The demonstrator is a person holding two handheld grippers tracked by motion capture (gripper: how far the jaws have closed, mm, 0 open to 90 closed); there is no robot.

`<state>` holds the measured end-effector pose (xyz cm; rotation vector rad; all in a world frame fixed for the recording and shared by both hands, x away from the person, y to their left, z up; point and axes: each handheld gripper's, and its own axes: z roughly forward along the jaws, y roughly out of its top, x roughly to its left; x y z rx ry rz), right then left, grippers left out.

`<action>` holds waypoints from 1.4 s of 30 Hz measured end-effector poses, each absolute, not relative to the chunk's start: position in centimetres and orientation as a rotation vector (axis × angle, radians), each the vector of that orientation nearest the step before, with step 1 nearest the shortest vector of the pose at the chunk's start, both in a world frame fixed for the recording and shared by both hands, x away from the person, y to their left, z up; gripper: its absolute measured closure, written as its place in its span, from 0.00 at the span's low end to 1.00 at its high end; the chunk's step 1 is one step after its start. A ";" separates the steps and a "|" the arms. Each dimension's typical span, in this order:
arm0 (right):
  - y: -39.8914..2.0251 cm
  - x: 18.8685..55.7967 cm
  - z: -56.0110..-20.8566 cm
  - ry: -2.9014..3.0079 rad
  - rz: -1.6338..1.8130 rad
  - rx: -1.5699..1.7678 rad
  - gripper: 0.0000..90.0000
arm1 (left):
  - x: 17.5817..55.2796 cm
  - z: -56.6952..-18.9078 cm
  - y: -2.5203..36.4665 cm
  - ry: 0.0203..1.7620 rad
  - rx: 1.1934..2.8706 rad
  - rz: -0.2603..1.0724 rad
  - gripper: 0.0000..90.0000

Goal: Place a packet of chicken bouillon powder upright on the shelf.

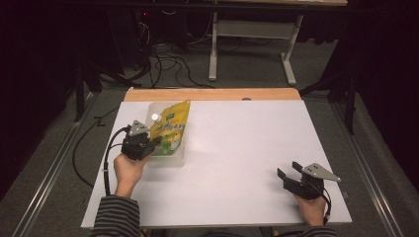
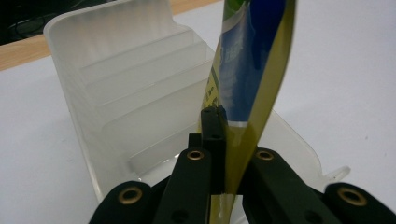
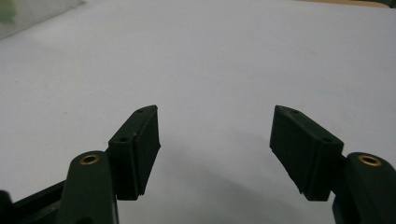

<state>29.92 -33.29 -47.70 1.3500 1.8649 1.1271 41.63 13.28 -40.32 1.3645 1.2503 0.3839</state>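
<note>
A yellow and green snack pouch stands upright in a translucent plastic rack at the table's back left. My left gripper is shut on the pouch's near edge. In the left gripper view the pouch rises edge-on from between the closed jaws of the left gripper. The stepped slots of the rack lie just behind and to its left. My right gripper rests near the front right of the table. Its jaws in the right gripper view are open with only bare white table between them.
The white tabletop spreads between the two hands, with a wooden strip along its far edge. Beyond it are floor cables and the legs of another table. Each gripper trails a black cable.
</note>
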 end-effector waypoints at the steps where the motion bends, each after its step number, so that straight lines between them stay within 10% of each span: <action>1: -33.3 29.9 -47.7 1.865 1.127 1.350 0.37 | 41.7 -40.4 13.3 1.245 1.358 0.383 1.00; 42: -33.3 29.9 -47.7 1.871 1.123 1.348 0.37 | 39.5 -41.2 15.1 1.265 1.276 0.462 0.61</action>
